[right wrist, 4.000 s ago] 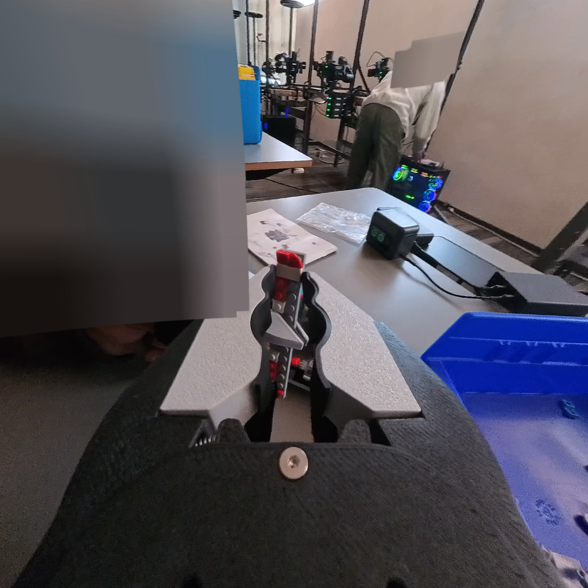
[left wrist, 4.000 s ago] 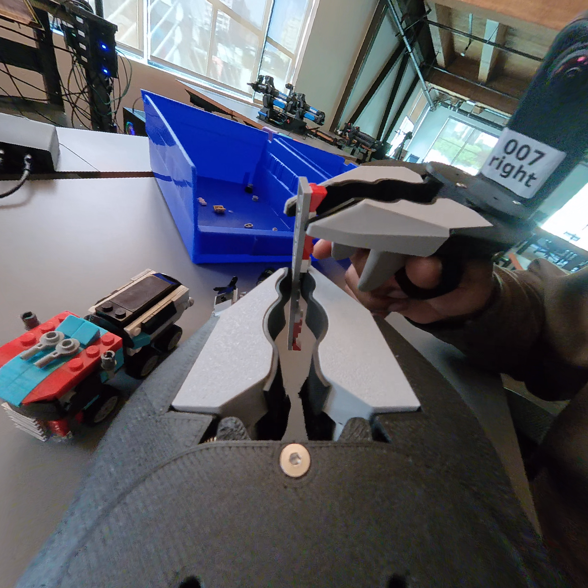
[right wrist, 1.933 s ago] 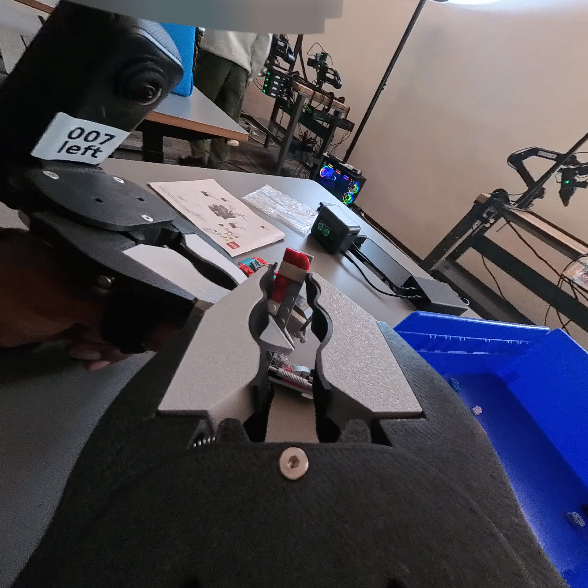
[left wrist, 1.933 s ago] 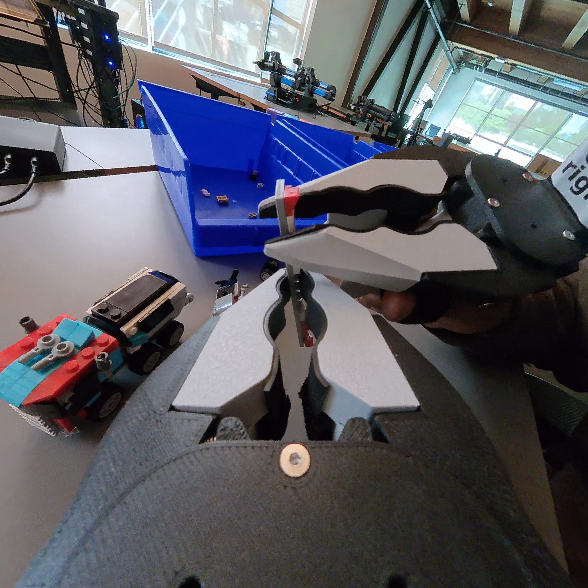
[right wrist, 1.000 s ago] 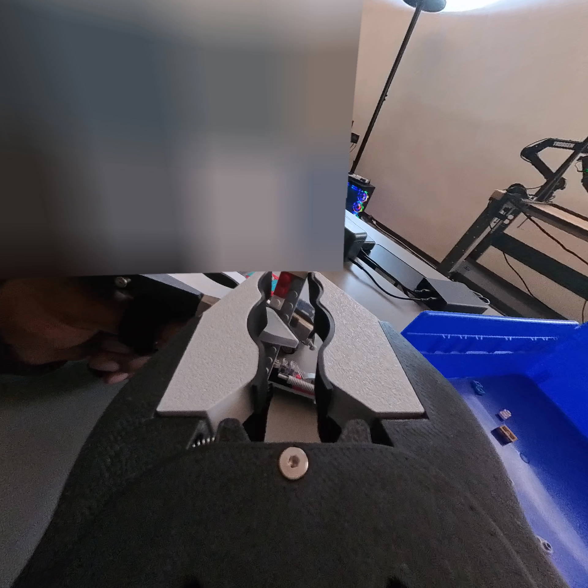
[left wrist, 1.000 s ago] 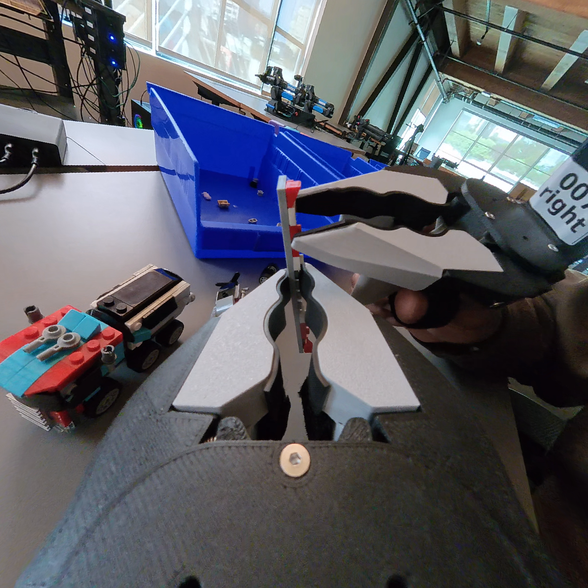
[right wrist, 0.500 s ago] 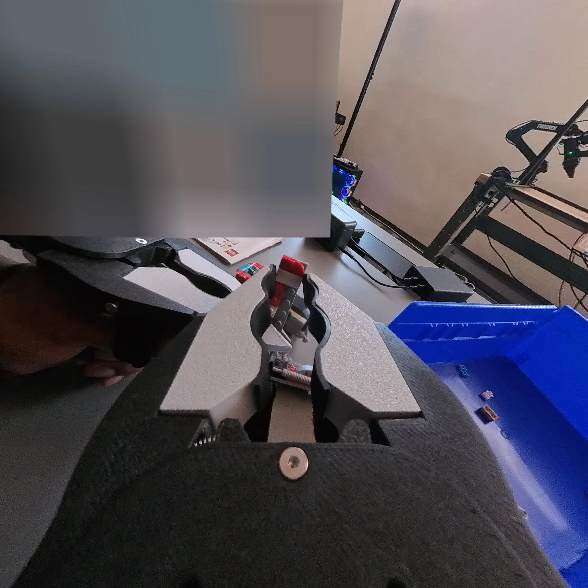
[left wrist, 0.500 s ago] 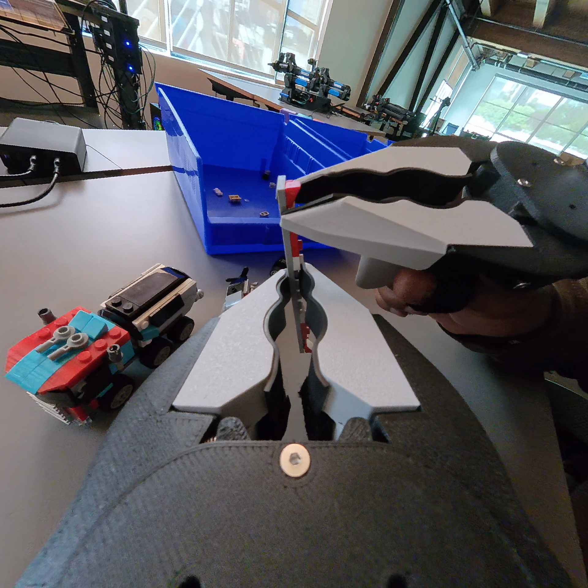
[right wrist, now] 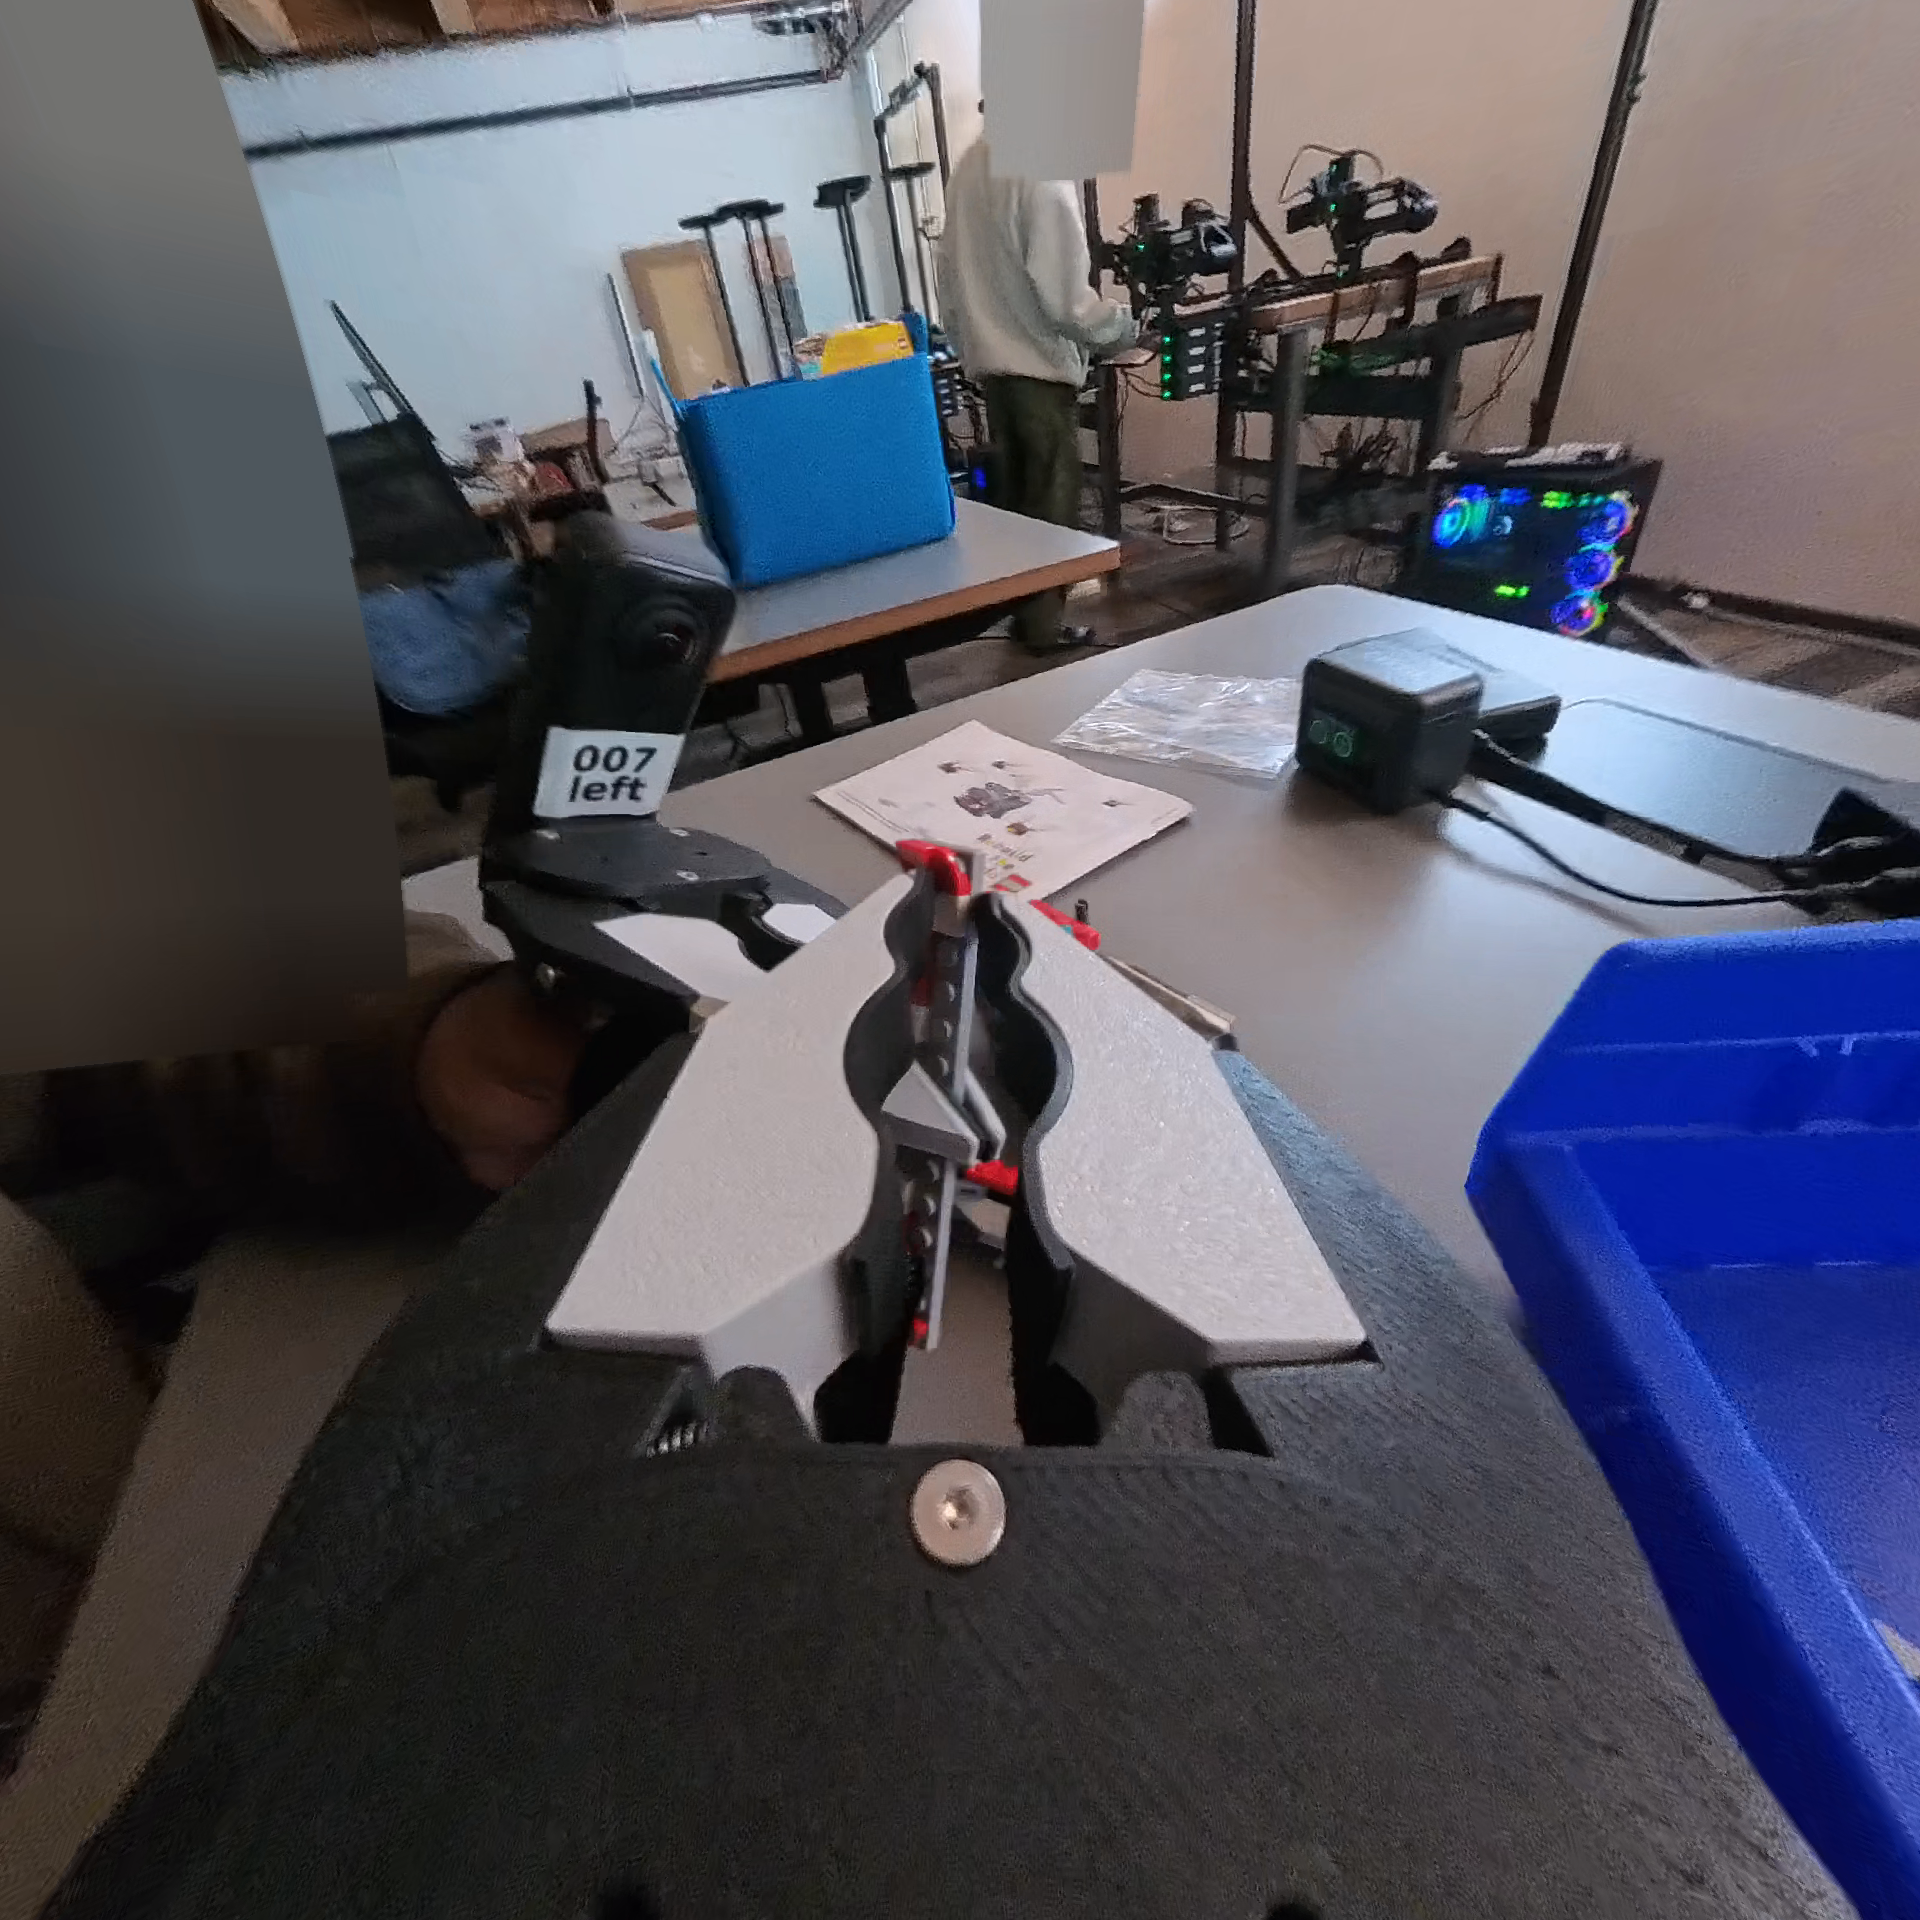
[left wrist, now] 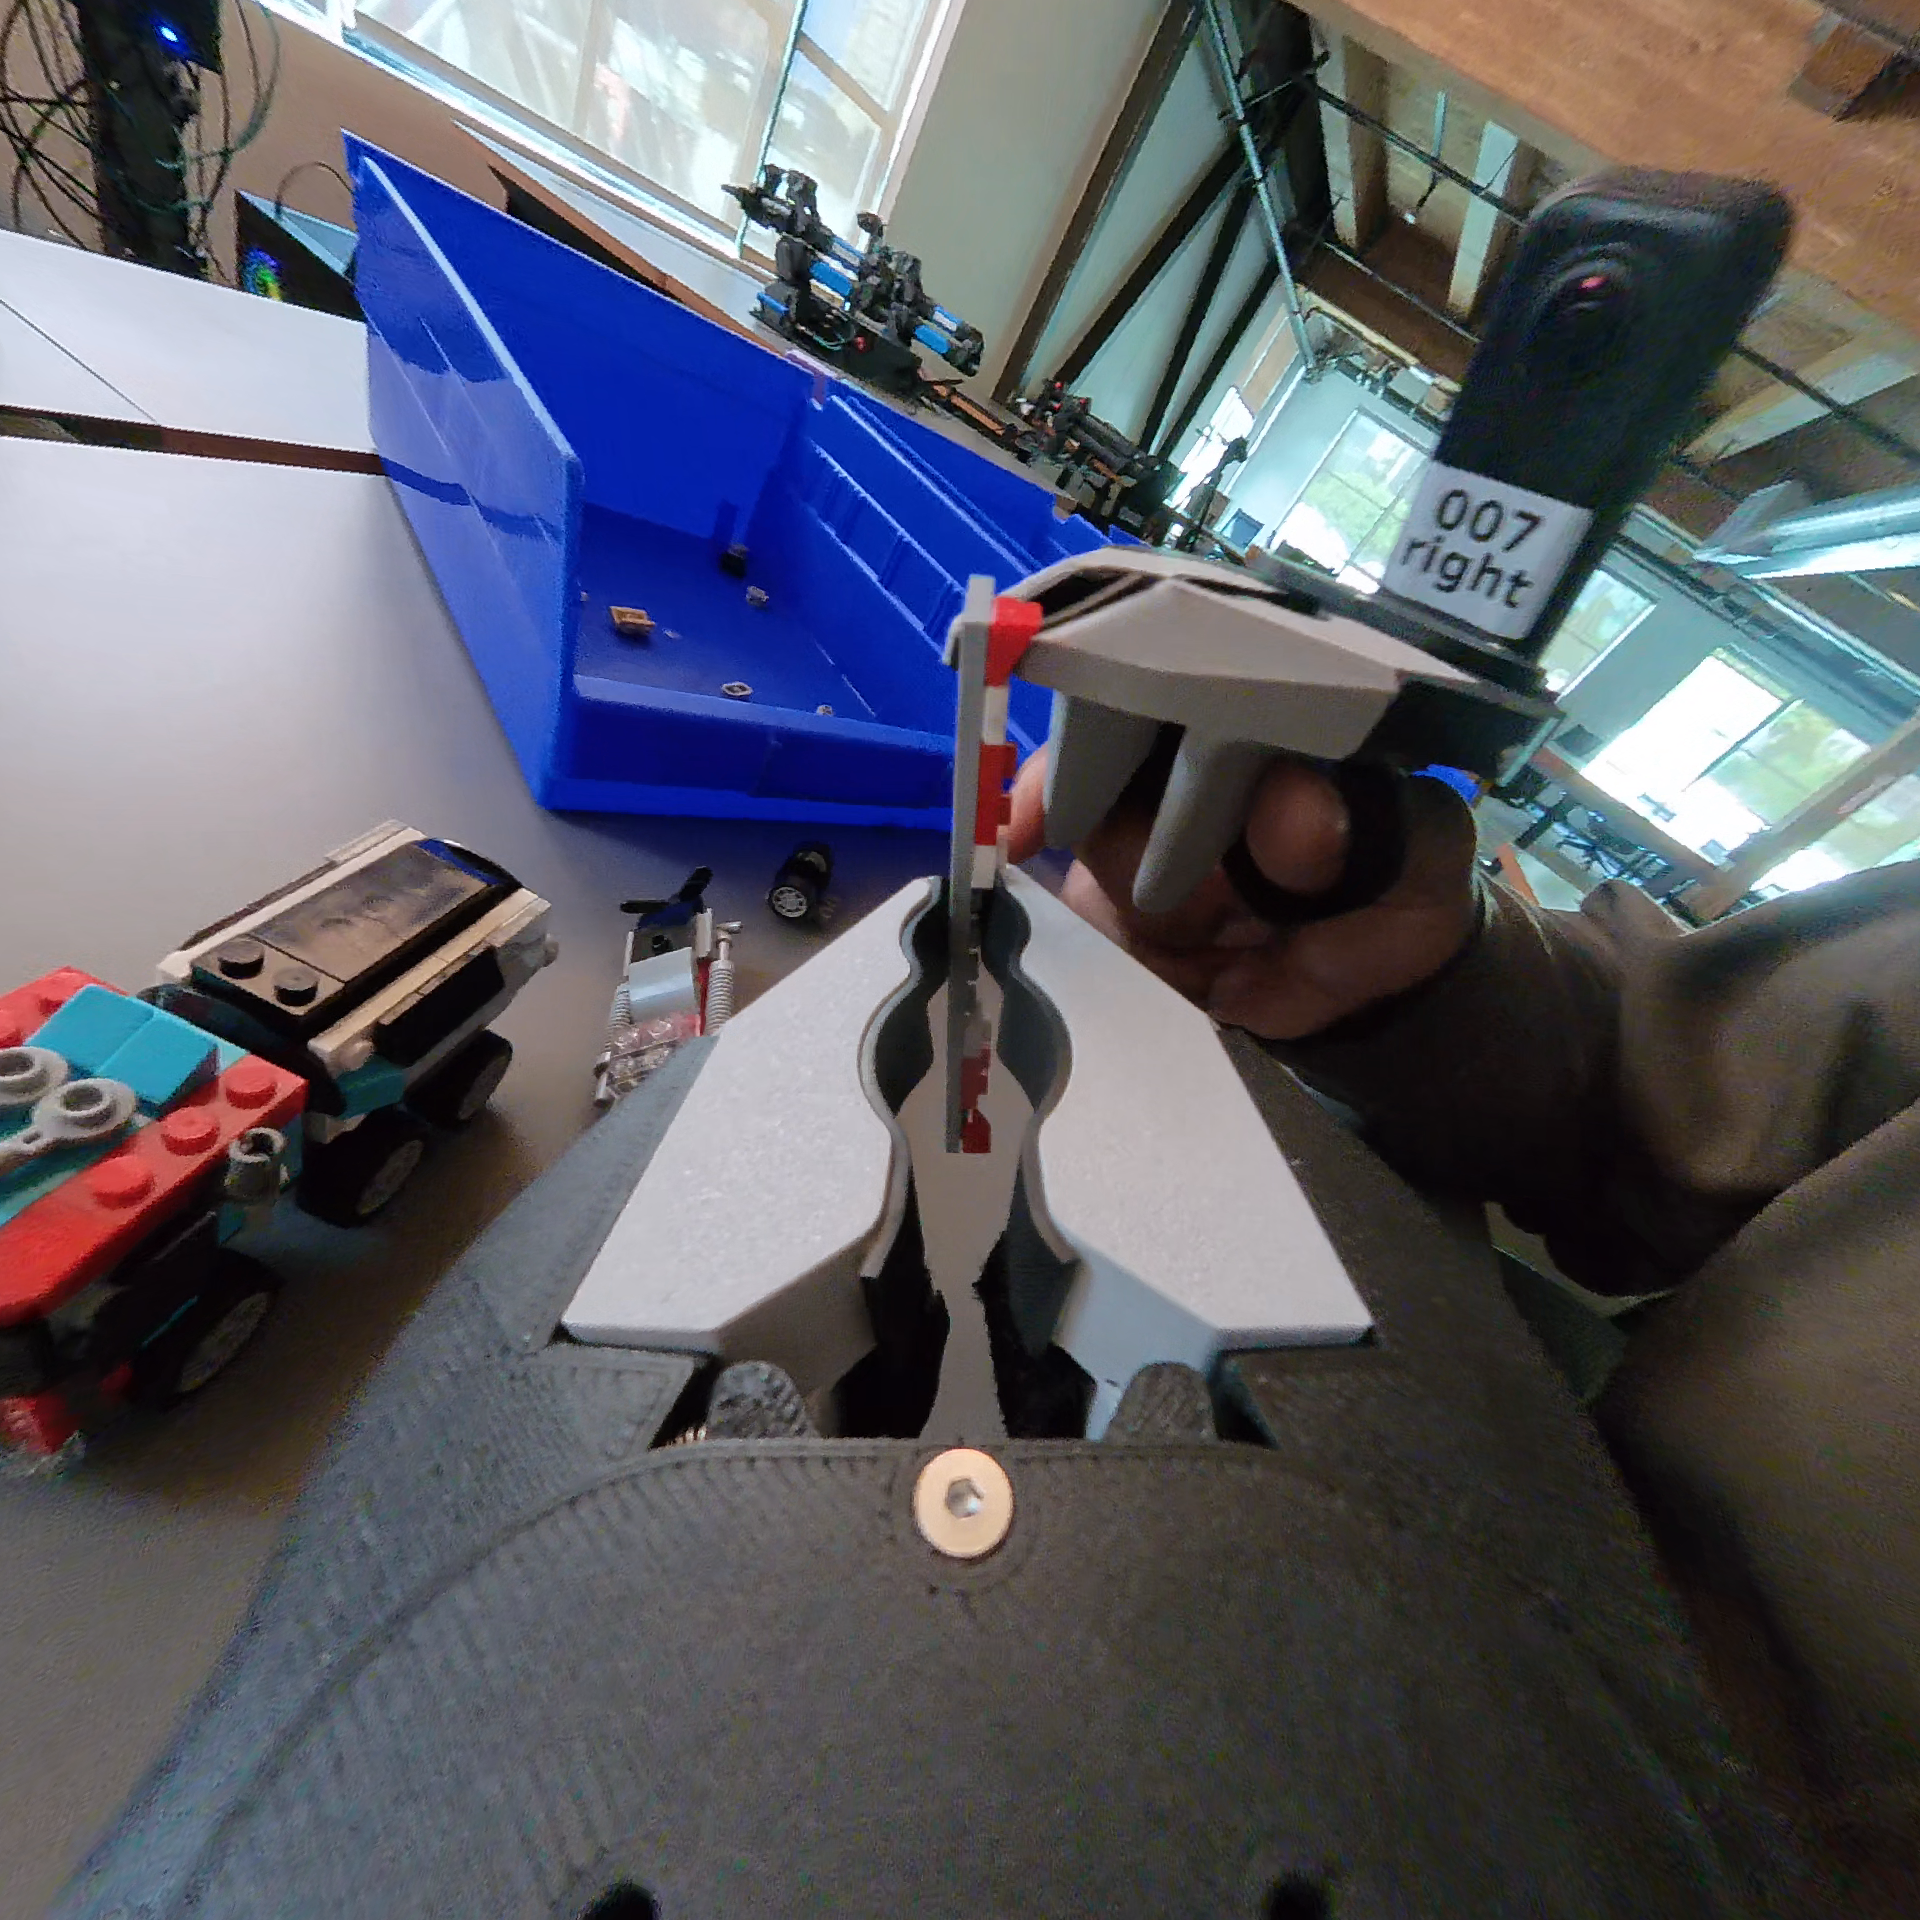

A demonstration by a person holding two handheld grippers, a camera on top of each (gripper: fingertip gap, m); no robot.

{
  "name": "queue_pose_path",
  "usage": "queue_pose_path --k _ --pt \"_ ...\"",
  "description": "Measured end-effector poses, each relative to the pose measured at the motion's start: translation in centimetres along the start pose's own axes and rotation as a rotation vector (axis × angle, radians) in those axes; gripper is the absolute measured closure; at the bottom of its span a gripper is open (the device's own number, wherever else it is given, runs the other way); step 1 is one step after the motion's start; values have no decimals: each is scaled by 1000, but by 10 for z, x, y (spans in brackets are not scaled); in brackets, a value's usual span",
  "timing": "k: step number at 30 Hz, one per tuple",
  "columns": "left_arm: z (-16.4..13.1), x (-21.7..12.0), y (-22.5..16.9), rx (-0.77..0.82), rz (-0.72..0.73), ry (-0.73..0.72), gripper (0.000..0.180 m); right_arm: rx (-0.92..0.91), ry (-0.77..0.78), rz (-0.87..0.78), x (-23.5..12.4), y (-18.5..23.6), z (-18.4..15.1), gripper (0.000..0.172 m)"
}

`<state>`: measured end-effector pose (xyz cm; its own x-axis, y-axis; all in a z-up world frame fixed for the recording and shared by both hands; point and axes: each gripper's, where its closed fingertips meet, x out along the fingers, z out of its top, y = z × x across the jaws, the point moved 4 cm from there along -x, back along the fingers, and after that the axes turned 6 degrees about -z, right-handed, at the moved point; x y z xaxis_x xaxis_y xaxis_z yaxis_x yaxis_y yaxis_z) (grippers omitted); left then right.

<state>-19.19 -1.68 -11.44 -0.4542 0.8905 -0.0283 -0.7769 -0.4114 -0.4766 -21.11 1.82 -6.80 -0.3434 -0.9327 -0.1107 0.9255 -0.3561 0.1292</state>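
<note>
A thin grey brick plate with red bricks along one side (left wrist: 977, 748) stands upright between both grippers. My left gripper (left wrist: 966, 896) is shut on its lower end. The right gripper (left wrist: 1023, 636) comes in from the right, and its fingertips are shut on the plate's top end by the red cap. In the right wrist view my right gripper (right wrist: 951, 896) is shut on the same plate (right wrist: 943, 1039), which runs back between the fingers. The left gripper (right wrist: 727, 935) is low on the left, its fingertips hidden behind my finger.
A blue bin (left wrist: 665, 416) with several small parts lies behind; it also shows in the right wrist view (right wrist: 1662, 1143). On the grey table are a black-and-white toy truck (left wrist: 343, 987), a red-teal model (left wrist: 104, 1143), a spring part (left wrist: 665, 987), a wheel (left wrist: 800, 894), a booklet (right wrist: 997, 800) and a black box (right wrist: 1382, 727). Tip to tip, the grippers are about 5 cm apart.
The right gripper rolled and its fingers closed from a wider gap onto the plate's top end. The left gripper kept its hold on the lower end.
</note>
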Motion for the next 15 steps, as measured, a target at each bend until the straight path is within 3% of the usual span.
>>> queue_pose_path --k 7,11,15 --pt "-3 1 0 14 20 13 175 -76 17 -68 3 -1 -4 162" --pt "0 -2 3 59 80 10 174 -174 35 -166 5 2 -7 148" --pt "1 -2 3 72 89 11 175 -288 30 -228 6 11 -7 145"
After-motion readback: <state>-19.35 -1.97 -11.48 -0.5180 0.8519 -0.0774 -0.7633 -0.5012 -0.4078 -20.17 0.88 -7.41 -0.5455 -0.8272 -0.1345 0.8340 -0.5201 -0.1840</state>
